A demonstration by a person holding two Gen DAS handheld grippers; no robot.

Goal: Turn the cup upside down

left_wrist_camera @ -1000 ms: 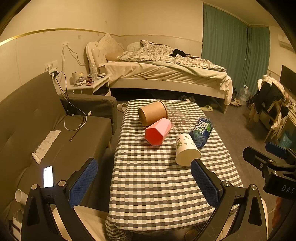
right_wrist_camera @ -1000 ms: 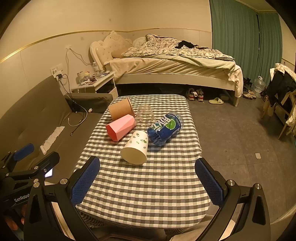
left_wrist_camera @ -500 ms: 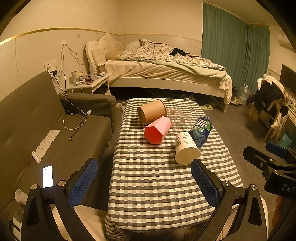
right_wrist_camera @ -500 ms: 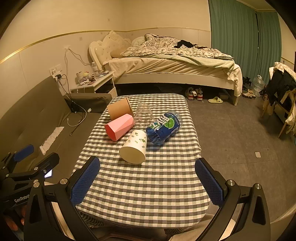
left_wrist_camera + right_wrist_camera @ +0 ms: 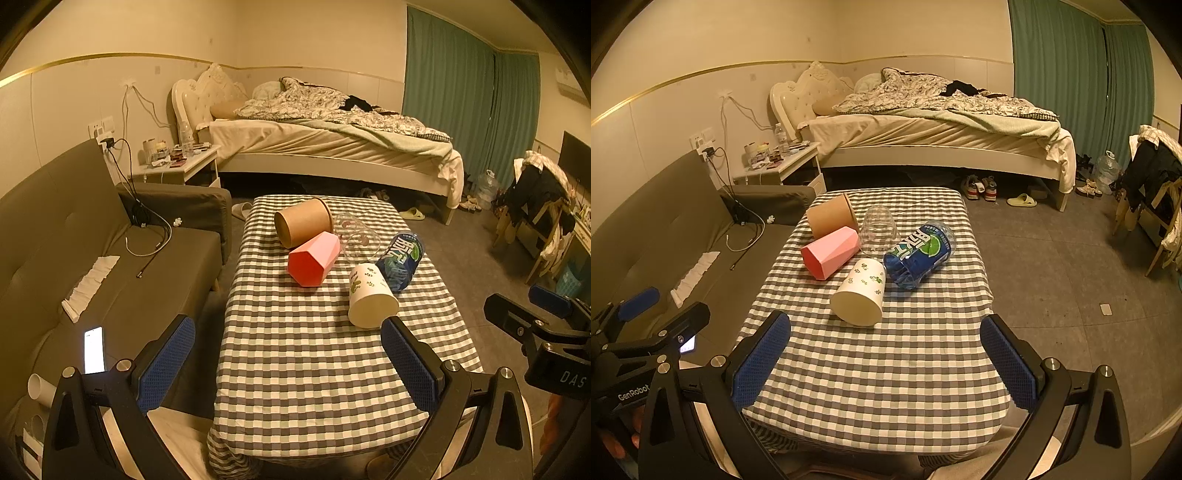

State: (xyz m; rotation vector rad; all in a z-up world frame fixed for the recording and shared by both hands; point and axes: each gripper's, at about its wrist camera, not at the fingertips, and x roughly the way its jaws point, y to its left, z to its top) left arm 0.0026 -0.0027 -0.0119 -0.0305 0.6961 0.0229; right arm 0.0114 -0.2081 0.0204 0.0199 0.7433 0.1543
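Note:
Several cups lie on their sides on the checked table [image 5: 314,362] [image 5: 905,369]: a brown paper cup [image 5: 303,227] [image 5: 831,220], a pink faceted cup [image 5: 314,263] [image 5: 830,256], a clear cup [image 5: 356,240] [image 5: 879,230], a blue printed cup [image 5: 400,262] [image 5: 919,254] and a white cup with green leaves [image 5: 371,297] [image 5: 860,297]. My left gripper [image 5: 288,358] is open and empty above the table's near edge. My right gripper [image 5: 886,362] is open and empty, short of the white cup.
A grey sofa [image 5: 74,266] stands left of the table, with a lit phone [image 5: 93,349], cables and tissues on it. A bed [image 5: 332,147] and a nightstand [image 5: 177,166] stand behind. A chair with clothes [image 5: 539,206] is at the right.
Both views have shifted slightly; the cups sit a little nearer the middle of the frames. No cup has moved on the table. Both grippers stay open.

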